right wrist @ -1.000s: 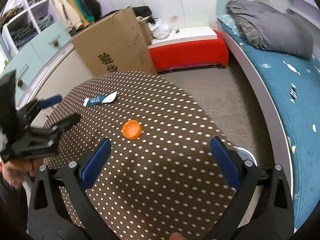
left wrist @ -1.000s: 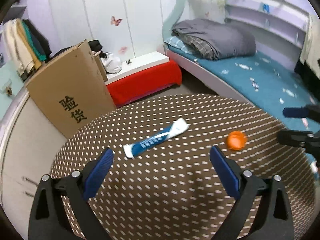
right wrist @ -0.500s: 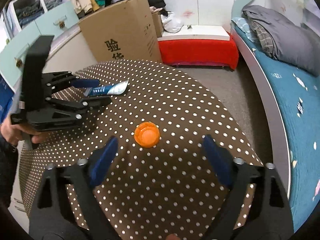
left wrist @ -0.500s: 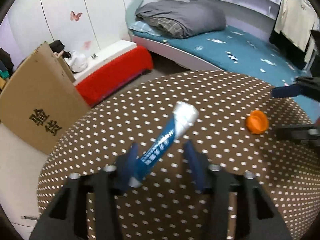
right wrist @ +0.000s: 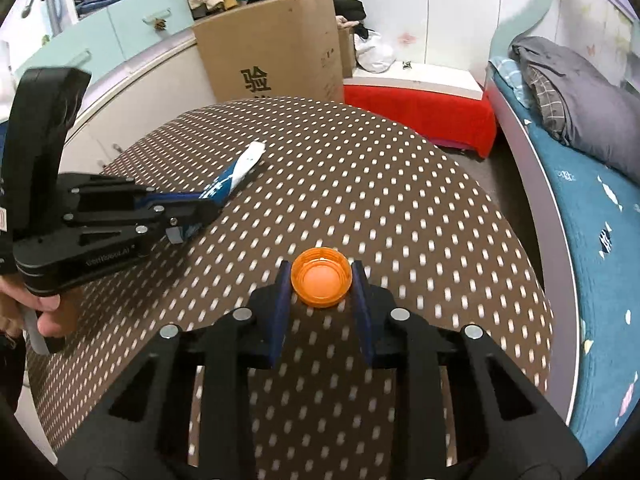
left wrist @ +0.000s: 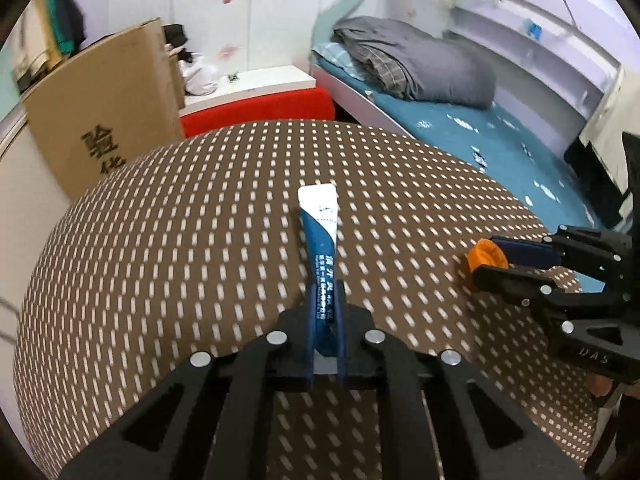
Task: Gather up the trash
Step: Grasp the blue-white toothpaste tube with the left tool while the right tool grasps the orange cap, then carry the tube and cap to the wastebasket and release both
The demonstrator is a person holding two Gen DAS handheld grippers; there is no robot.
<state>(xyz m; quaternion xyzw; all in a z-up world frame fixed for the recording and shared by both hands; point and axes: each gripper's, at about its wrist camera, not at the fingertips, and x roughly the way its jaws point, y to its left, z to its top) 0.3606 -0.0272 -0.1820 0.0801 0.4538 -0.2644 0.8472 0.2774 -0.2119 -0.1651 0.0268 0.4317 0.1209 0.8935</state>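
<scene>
A blue and white tube (left wrist: 322, 240) sticks forward from my left gripper (left wrist: 323, 292), which is shut on its lower end above the round brown dotted table (left wrist: 180, 248). The tube (right wrist: 236, 170) and left gripper (right wrist: 200, 204) also show in the right wrist view. An orange bottle cap (right wrist: 321, 283) sits between the blue pads of my right gripper (right wrist: 321, 280), which is shut on its sides at table level. In the left wrist view the cap (left wrist: 484, 255) sits at the tip of the right gripper (left wrist: 490, 258).
A large cardboard box (right wrist: 272, 48) stands behind the table. A red and white bench (right wrist: 420, 100) lies beyond it. A bed with a teal sheet (right wrist: 592, 216) and grey bedding runs along the right. Cabinets (right wrist: 120, 28) stand at the left.
My left gripper closed on the tube and lifted its end. My right gripper moved forward and closed on the orange cap.
</scene>
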